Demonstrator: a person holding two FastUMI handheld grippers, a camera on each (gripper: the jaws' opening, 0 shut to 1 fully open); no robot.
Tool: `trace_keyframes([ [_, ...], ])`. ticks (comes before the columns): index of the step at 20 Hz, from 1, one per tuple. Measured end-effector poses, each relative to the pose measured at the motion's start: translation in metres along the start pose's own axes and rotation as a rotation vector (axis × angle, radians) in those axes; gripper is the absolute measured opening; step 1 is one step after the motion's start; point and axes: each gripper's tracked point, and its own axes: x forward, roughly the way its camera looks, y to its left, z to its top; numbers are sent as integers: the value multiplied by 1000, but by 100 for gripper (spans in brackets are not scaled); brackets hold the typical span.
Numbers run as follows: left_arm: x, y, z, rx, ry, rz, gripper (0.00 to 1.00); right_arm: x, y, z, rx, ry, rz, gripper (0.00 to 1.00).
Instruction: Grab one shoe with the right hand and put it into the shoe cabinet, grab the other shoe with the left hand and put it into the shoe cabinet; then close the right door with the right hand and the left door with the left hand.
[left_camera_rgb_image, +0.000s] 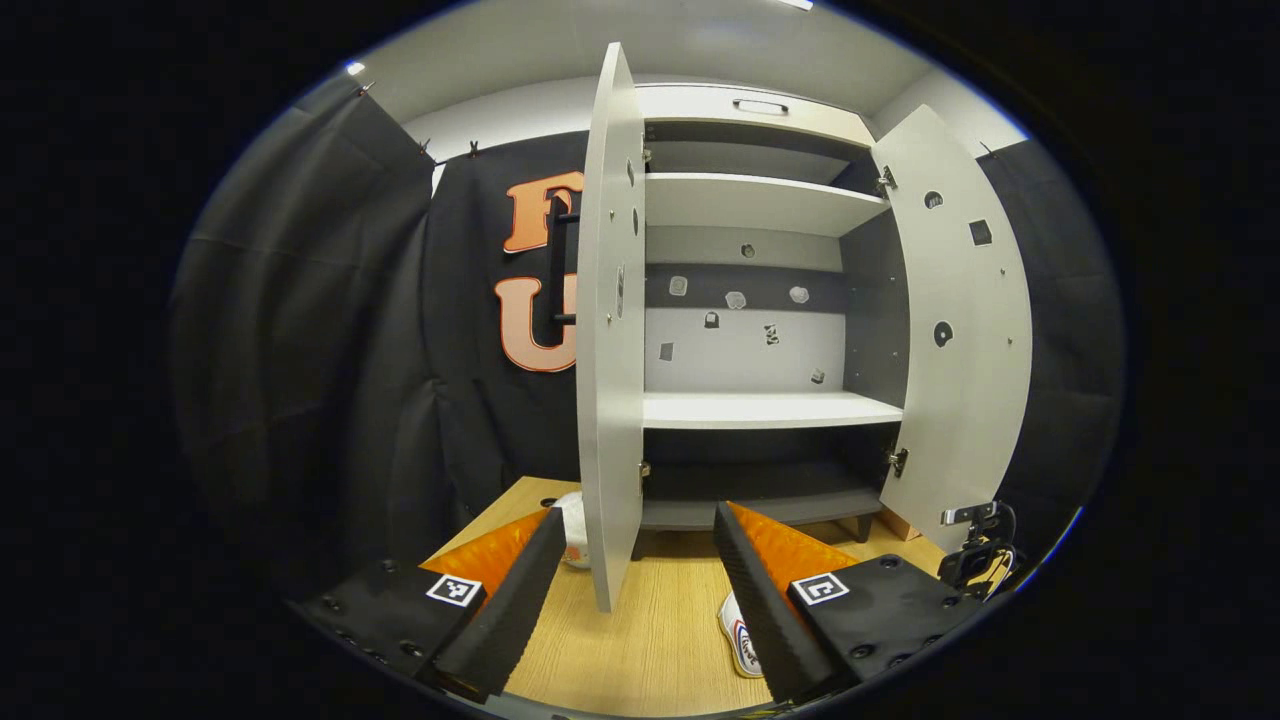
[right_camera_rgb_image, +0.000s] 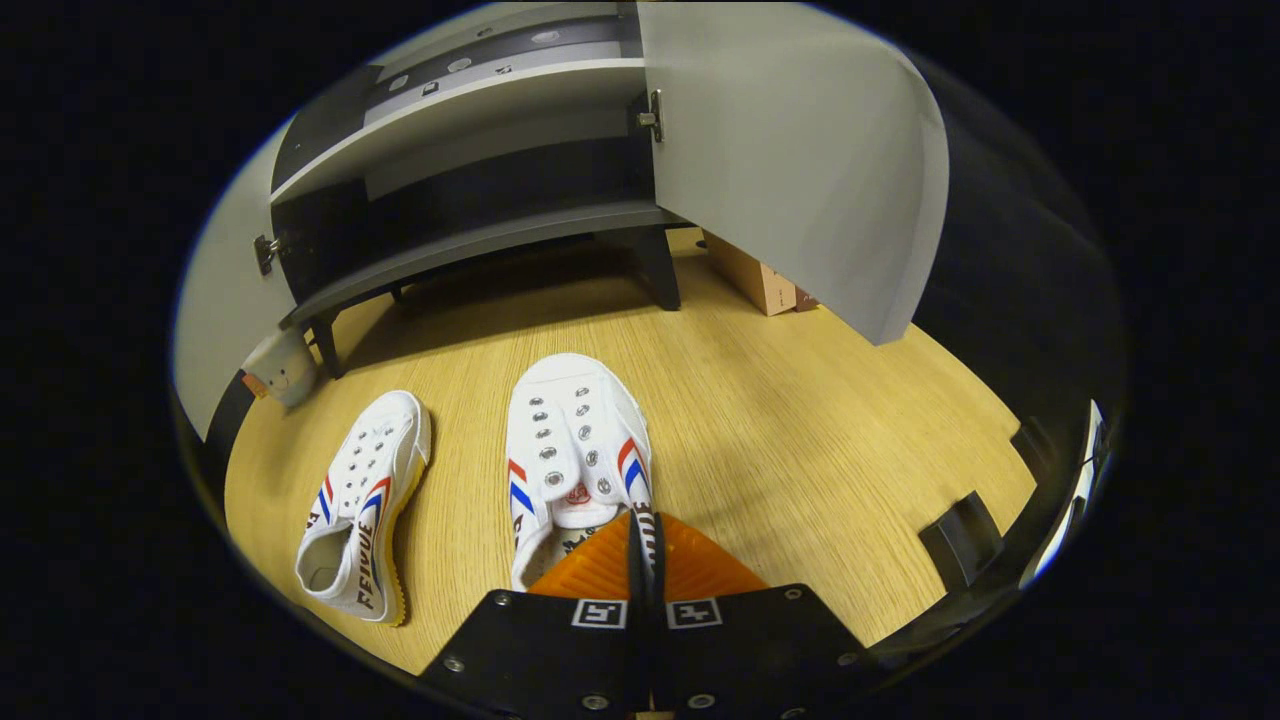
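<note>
Right gripper (right_camera_rgb_image: 640, 540): fingers pressed together on the side wall of the near shoe (right_camera_rgb_image: 575, 450), at the heel opening; shoe sits on the floor (right_camera_rgb_image: 800, 440), toe pointing to the cabinet (right_camera_rgb_image: 480, 230).
Other shoe (right_camera_rgb_image: 360, 505): on the floor just left of the gripped one, apart from it, toe also toward the cabinet.
Left gripper (left_camera_rgb_image: 632, 590): fingers wide apart, holding nothing, raised in front of the cabinet (left_camera_rgb_image: 760, 410).
Left door (left_camera_rgb_image: 610, 320): swung open, edge-on between the left gripper's fingers.
Right door (left_camera_rgb_image: 955, 320): open too.
Shelves: bare in both views.
Box (right_camera_rgb_image: 760, 280): on the floor under the right door.
</note>
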Motion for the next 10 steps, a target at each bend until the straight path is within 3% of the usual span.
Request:
trace_keyframes([
  [6, 15, 9, -3, -2, 2, -26, 96, -35, 20, 24, 41, -54, 6, 0],
  [10, 24, 16, -3, -4, 6, -49, 96, -57, 48, 63, 35, -106, 21, 0],
])
